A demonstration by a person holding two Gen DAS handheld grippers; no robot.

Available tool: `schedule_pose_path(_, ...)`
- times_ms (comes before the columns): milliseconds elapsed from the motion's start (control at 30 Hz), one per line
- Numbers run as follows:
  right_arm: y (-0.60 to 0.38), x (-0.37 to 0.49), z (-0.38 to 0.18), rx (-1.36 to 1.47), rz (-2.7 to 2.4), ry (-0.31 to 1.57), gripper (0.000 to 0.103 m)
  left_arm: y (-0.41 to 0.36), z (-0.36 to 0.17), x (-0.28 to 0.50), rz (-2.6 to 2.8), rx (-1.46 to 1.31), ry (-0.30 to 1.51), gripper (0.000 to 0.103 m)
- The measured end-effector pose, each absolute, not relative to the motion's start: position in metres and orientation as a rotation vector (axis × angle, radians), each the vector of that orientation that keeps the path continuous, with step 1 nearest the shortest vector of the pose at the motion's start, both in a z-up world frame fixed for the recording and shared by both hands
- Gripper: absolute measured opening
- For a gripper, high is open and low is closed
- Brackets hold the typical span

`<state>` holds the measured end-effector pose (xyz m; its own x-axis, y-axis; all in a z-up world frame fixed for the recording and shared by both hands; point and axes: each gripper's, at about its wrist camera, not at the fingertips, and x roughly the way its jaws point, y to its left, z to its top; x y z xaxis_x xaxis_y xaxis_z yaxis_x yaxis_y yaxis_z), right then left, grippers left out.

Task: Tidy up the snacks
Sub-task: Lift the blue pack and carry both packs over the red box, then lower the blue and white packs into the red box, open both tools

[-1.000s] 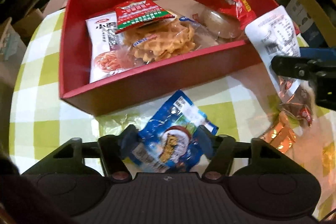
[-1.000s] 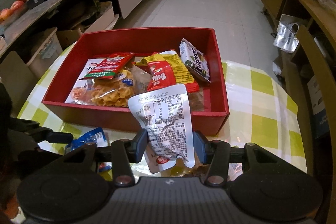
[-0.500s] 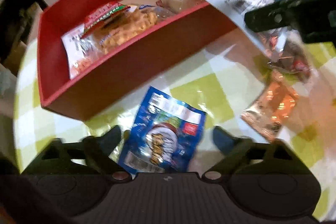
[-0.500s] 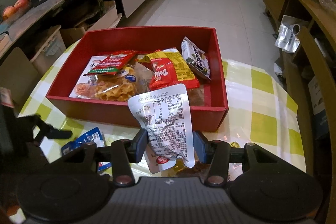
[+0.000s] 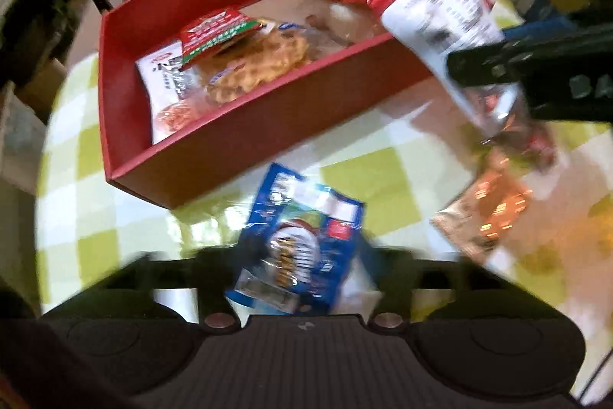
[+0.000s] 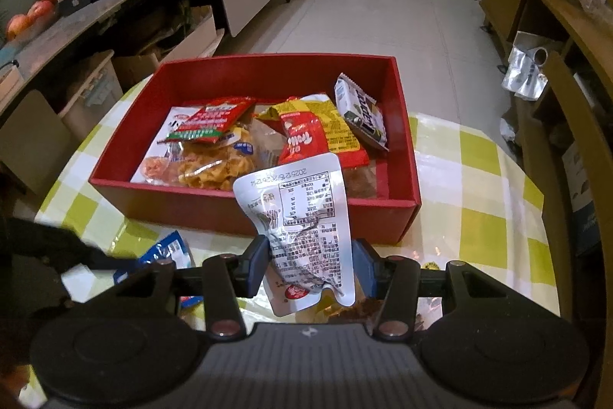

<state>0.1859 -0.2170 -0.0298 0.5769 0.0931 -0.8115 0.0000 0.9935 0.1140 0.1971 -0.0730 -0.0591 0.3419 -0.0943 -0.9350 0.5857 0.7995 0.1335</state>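
Snacks: white pouch [image 6: 302,217] clamped in right gripper [image 6: 310,267].
Left gripper [image 5: 302,267] (blurred) has just been opening, apparently clear of blue packet [image 5: 302,248]; red box [image 5: 237,137] at twelve o'clock.

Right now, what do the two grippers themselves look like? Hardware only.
Both match: a black ribbed body with round side discs, black linkage arms on copper-coloured pivot pins, a small pale logo at centre. The right gripper has dark blue finger pads. The left gripper is motion-blurred; its fingers read as dark. No cables or sleeves are visible.
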Motion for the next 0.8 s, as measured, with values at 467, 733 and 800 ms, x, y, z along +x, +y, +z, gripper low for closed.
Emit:
schedule_pose_path(467,-0.22,0.184,-0.025,0.12,0.044,0.931,0.054,-0.061,-0.059,0.203,-0.455,0.388,1.201,0.077)
schedule_pose_path(733,-0.224,0.189,-0.015,0.144,0.032,0.891,0.054,-0.063,-0.012,0.206,-0.512,0.255,1.122,0.077)
schedule_pose_path(800,-0.226,0.193,-0.01,0.157,0.028,0.872,0.054,-0.069,-0.006,0.217,-0.519,0.244,1.09,0.077)
